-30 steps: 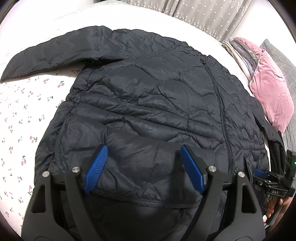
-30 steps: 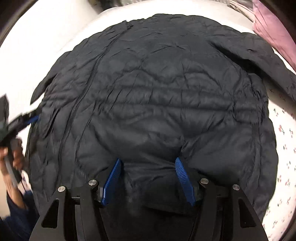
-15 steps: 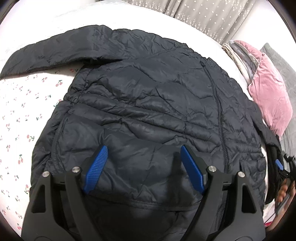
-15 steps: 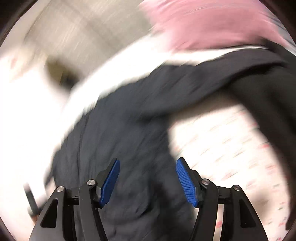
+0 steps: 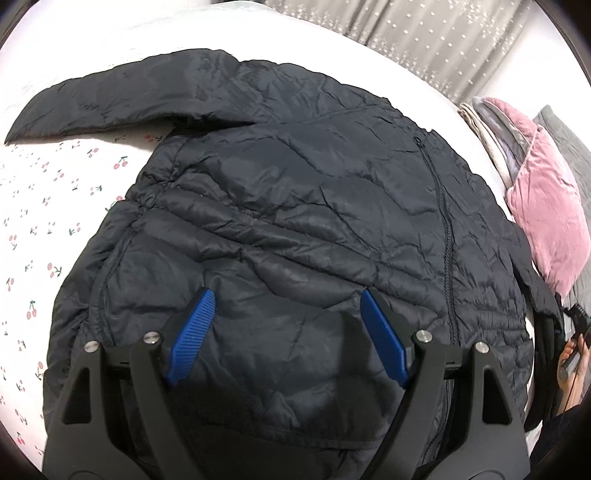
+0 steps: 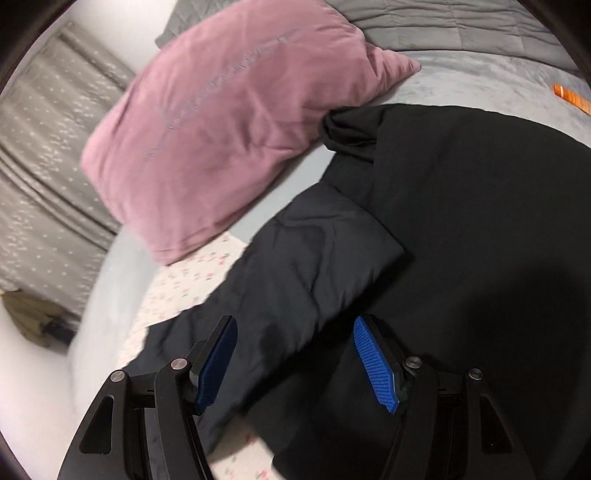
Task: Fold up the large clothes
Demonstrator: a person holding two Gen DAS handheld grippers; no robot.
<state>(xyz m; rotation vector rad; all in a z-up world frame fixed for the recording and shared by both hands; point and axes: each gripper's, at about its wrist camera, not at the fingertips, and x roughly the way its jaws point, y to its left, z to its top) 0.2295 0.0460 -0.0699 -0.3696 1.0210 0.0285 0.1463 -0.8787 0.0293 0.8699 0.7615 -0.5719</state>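
Folding has barely begun: the jacket (image 5: 295,221) lies spread flat on the bed (image 5: 55,192), sleeves unfolded, while the left gripper (image 5: 284,332) and right gripper (image 6: 295,362) hover over it, fingers open and empty.

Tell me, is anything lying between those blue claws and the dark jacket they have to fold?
Nothing visible. The left gripper is open right over the jacket, bare fabric between its fingers. The right gripper is open over a sleeve. The pink pillow lies off to the side.

A bed with a cherry-print sheet (image 5: 55,206) fills the frame, grey dotted curtains (image 5: 424,33) at top, a pink velvet pillow (image 6: 221,129) and grey quilt (image 6: 461,33) upper right.
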